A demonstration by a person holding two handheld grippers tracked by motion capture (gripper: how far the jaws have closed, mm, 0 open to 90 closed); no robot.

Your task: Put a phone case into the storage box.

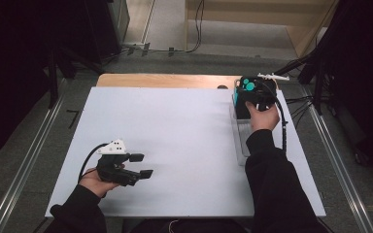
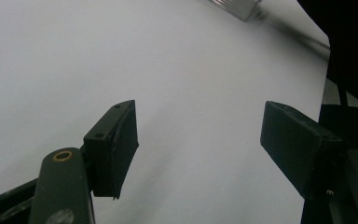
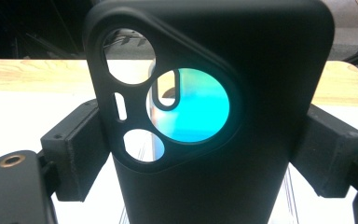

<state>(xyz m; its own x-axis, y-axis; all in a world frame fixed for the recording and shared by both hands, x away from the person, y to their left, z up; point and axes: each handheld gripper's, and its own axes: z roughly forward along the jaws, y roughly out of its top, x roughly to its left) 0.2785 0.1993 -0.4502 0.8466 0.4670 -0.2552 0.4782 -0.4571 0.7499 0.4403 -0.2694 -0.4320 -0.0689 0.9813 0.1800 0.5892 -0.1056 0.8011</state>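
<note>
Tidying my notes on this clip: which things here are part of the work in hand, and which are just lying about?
In hand:
black phone case, clamped in the right claw
clear tray beneath it

Lying about:
left claw, open and idle
white table
floor cables

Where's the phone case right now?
The phone case sits clamped in the right gripper, at the table's far right corner in the high view, above a clear tray.

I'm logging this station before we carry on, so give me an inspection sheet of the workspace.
Surface: white table, wooden strip at its far edge.
Job's things: black phone case, upright between the right gripper's jaws.
Clutter: clear container under the right hand.
Grippers: right gripper shut on the case; left gripper open, empty, above the table.
Cables: one trails from each gripper; more on the floor.
Surroundings: grey floor, floor rails, dark curtains.
</note>
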